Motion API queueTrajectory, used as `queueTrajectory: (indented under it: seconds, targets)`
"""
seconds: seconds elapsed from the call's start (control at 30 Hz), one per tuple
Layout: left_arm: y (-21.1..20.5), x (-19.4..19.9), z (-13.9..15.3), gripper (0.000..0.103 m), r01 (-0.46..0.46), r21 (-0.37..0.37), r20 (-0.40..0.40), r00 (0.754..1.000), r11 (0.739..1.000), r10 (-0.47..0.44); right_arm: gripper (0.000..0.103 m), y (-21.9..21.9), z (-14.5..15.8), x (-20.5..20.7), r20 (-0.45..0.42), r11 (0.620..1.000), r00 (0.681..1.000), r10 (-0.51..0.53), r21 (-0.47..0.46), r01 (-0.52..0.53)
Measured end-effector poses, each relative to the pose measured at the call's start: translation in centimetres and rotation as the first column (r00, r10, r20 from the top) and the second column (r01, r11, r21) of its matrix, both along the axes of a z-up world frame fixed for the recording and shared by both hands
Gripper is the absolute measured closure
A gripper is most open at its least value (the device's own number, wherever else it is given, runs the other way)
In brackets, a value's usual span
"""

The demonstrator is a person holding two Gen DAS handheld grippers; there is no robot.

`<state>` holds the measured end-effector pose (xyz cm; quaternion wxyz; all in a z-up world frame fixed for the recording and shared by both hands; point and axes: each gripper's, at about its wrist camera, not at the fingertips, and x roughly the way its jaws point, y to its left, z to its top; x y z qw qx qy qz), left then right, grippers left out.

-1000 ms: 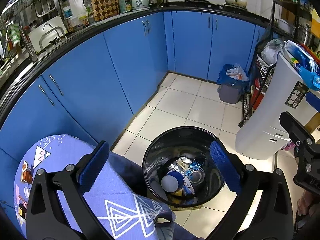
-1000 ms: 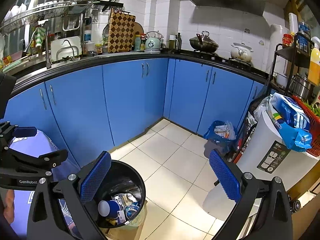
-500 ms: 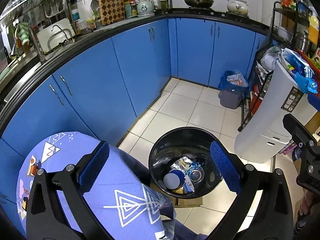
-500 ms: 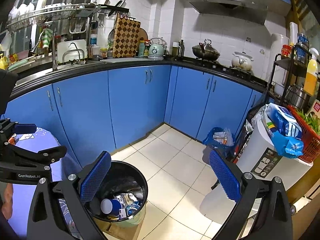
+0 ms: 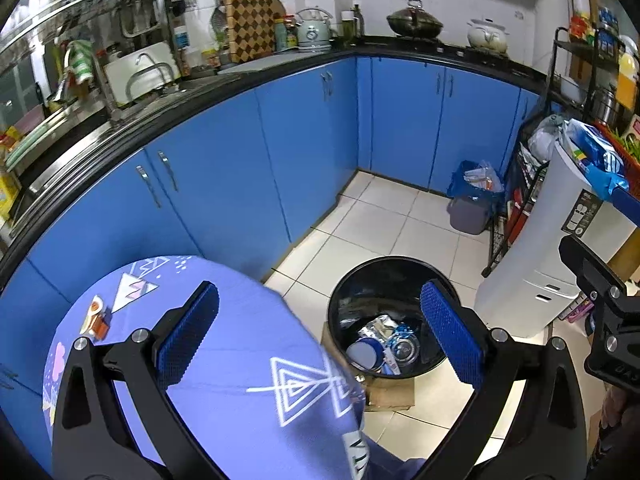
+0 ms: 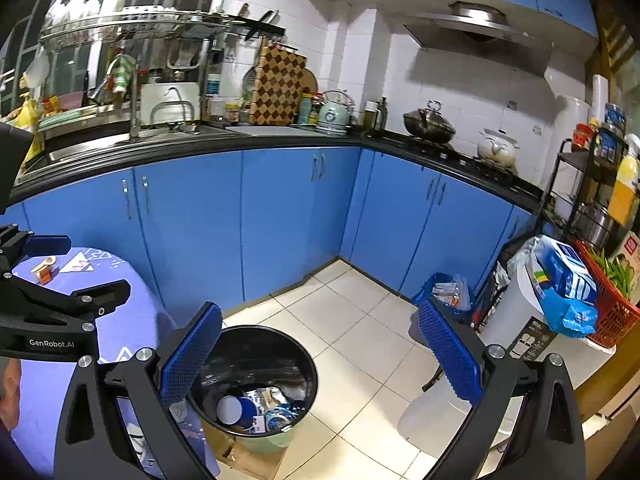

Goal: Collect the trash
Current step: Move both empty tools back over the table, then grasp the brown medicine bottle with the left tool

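The right hand-held gripper (image 6: 320, 356) hangs wide apart and empty above the black bin (image 6: 256, 376) — trash (image 6: 256, 404) inside.

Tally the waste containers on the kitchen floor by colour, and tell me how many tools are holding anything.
Black bin, trash inside: 1
Grey bin with blue bag: 1
Left tool holding something: 0
Right tool holding something: 0
Total: 2 containers, 0 loaded tools
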<state>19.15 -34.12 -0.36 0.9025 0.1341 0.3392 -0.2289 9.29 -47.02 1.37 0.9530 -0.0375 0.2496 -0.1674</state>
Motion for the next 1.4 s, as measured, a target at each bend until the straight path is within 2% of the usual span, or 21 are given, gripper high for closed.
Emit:
queueTrajectory:
  seconds: [0.17, 0.43, 0.73, 0.87, 1.13, 1.4]
  targets:
    - [3.7, -0.1, 0.2, 0.004, -0.055, -0.017, -0.002, 0.999, 0.998, 0.055, 0.007, 3.5, 0.4, 0.6, -0.006, 0.997, 0.998, 0.07, -0.021, -0.07]
    - [12.4, 0.7, -0.4, 0.004, -0.185, -0.039, -0.013, 0.983, 0.982, 0.185, 0.007, 10.6, -0.1, 3.0, -0.042, 0.978, 0.978, 0.204, -0.035, -0.206]
    - [24.2, 2.3, -3.9, 0.004, -0.357, 0.014, -0.044, 0.933, 0.934, 0.357, 0.007, 20.0, -3.2, 6.7, -0.118, 0.93, 0.922, 0.368, 0.039, -0.366]
    - [29.4, 3.0, -6.0, 0.004, -0.419, 0.024, -0.082, 0.904, 0.908, 0.42, 0.007, 24.0, -5.0, 8.2, -0.144, 0.917, 0.906, 0.398, 0.029, -0.398]
    - [36.0, 4.4, -10.1, 0.004, -0.471, 0.069, -0.131, 0.87, 0.88, 0.476, 0.007, 29.8, -8.7, 11.4, -0.235, 0.894, 0.867, 0.44, 0.025, -0.447]
    - [38.0, 6.2, -14.0, 0.004, -0.441, 0.098, -0.192, 0.871, 0.892, 0.452, 0.007, 32.5, -10.9, 13.4, -0.291, 0.887, 0.845, 0.449, 0.035, -0.46]
